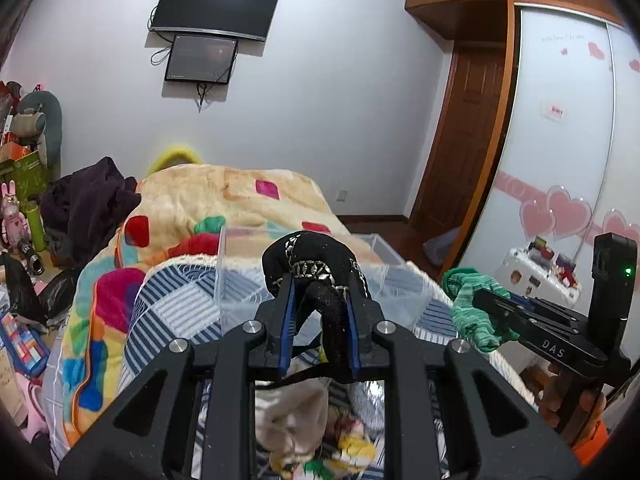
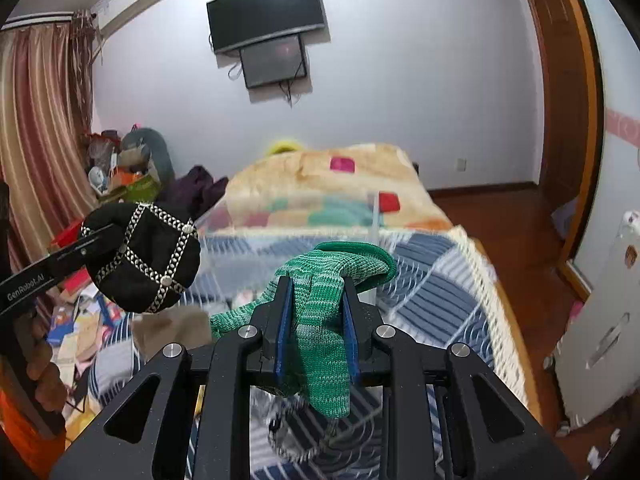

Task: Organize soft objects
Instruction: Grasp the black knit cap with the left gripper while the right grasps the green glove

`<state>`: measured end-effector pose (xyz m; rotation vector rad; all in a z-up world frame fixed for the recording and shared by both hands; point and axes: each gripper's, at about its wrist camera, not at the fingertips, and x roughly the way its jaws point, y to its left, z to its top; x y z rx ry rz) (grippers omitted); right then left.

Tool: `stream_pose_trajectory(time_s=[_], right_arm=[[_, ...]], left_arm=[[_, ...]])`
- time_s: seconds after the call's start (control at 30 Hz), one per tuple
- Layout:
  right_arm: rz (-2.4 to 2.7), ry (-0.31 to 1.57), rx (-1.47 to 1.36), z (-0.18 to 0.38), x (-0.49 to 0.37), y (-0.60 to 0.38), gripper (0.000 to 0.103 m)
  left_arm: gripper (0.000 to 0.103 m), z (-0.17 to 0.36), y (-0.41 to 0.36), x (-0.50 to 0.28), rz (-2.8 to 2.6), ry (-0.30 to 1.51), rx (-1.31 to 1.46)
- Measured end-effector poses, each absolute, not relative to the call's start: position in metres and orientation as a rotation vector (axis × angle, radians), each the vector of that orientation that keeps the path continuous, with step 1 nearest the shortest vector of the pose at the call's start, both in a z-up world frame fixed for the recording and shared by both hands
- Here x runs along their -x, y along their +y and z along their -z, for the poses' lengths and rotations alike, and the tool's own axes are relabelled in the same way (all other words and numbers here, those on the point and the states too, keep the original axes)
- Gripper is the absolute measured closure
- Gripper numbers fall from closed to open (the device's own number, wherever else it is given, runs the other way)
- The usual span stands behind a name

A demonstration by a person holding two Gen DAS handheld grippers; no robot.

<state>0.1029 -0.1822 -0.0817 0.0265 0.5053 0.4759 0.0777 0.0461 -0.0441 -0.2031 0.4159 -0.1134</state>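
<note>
While left gripper (image 1: 320, 300) pinches black glove (image 1: 316, 264), right gripper (image 2: 316, 304) clamps green glove (image 2: 320, 308), lengthwise.

Black left gripper (image 1: 320, 300) and right gripper (image 2: 314, 300), blue finger pads, silver screws, white lettering.

"DAS" is printed on the right gripper (image 1: 476, 300); "GenRobot.AI" on the left gripper (image 2: 102, 240).

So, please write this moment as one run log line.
left gripper: shut on black sock | right gripper: shut on green sock | both raised above clear bin
</note>
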Motion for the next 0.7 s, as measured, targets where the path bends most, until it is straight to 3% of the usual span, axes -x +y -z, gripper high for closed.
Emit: stream_pose_trajectory(time_s=[0.37, 0.7], right_arm=[[-0.435, 0.440, -0.002, 0.057, -0.142, -0.163, 0.082], [-0.446, 0.565, 0.066, 0.078, -0.196, -0.127, 0.082]], left_arm=[[0.082, 0.039, 0.058, -0.136, 0.036, 0.424, 0.171], [0.082, 0.067, 0.058, -0.198, 0.025, 0.567, 0.142]])
